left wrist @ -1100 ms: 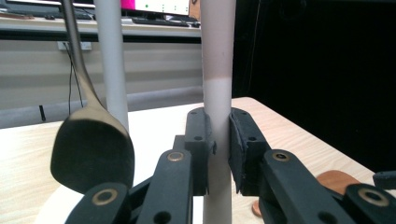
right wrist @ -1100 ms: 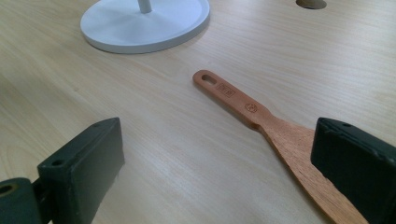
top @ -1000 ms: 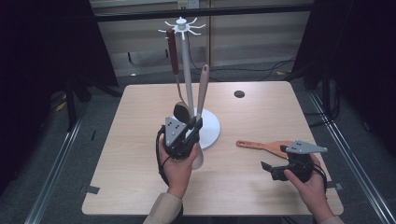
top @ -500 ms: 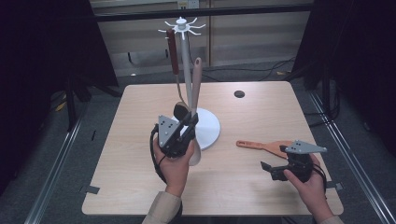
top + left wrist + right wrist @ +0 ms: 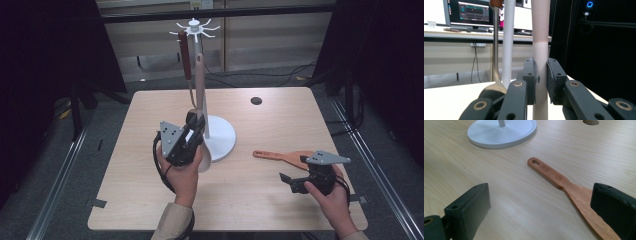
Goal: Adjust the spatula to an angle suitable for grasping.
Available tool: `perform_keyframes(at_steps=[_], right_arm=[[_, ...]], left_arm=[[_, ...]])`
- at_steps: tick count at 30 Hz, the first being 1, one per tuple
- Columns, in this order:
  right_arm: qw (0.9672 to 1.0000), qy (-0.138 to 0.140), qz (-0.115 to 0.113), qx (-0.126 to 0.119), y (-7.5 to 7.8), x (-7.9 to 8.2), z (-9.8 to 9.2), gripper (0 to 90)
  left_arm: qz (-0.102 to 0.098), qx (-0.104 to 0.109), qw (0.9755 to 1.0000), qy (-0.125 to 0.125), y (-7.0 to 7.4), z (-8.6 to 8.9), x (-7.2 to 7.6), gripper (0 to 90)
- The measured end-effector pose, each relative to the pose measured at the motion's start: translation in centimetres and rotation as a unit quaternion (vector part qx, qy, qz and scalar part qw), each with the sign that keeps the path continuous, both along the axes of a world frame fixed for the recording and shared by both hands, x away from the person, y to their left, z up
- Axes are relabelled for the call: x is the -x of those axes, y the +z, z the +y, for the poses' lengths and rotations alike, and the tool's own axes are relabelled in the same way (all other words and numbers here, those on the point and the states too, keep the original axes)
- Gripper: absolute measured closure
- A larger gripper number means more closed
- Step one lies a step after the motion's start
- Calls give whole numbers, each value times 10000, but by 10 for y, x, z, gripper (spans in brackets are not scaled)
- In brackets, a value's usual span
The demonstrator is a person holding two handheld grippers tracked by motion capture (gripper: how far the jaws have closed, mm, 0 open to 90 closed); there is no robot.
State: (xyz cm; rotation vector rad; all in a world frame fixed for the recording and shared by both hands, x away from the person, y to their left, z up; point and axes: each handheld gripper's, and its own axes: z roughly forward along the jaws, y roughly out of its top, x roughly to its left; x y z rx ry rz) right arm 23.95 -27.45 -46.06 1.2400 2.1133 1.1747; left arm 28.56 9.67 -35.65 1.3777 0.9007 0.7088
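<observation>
A white utensil rack [image 5: 223,138] stands mid-table, with hooks on top of its pole [image 5: 508,37]. A metal ladle with a brown handle [image 5: 185,52] hangs from one hook; its bowl [image 5: 493,90] hangs low beside the pole. My left gripper [image 5: 196,131] is shut on the handle of a pale wooden spoon [image 5: 199,75] and holds it upright just left of the pole. The pads of that gripper [image 5: 540,80] press both sides of the spoon's handle [image 5: 540,37]. My right gripper [image 5: 290,182] rests open at the front right. A brown wooden spatula [image 5: 559,180] lies flat ahead of its jaws [image 5: 541,205].
The rack's round base [image 5: 501,132] takes up the table's centre. A small dark hole [image 5: 256,100] sits in the tabletop at the back right. The spatula [image 5: 280,156] lies between the base and my right hand. Dark curtains and metal rails surround the table.
My left hand has shifted a little to the left and up with the pale spoon, whose handle has swung from leaning right to nearly upright. The right gripper has stayed still.
</observation>
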Motion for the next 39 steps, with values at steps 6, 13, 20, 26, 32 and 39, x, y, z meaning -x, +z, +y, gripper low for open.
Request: perform_keyframes(at_steps=[6, 13, 20, 26, 32, 39], right_arm=[[10000, -5, 1, 1, 0, 0, 0, 17], [10000, -2, -7, -2, 0, 0, 0, 17], [10000, 14, -1, -3, 0, 0, -1, 17], [10000, 13, 0, -4, 0, 0, -1, 18], [10000, -2, 8, -13, 0, 0, 0, 17], [10000, 32, -7, -8, 0, 0, -1, 17]], left_arm=[[-46, 63, 10000, 43, 5, 1, 0, 787], [-156, 93, 9998, 54, 9, 1, 1, 787], [-233, 181, 9994, 156, 15, 4, 0, 786], [-298, 163, 9993, 178, 20, 4, -2, 787], [-283, 138, 9993, 209, 26, 0, -7, 786], [-264, 14, 9992, 289, 27, -2, -9, 786]])
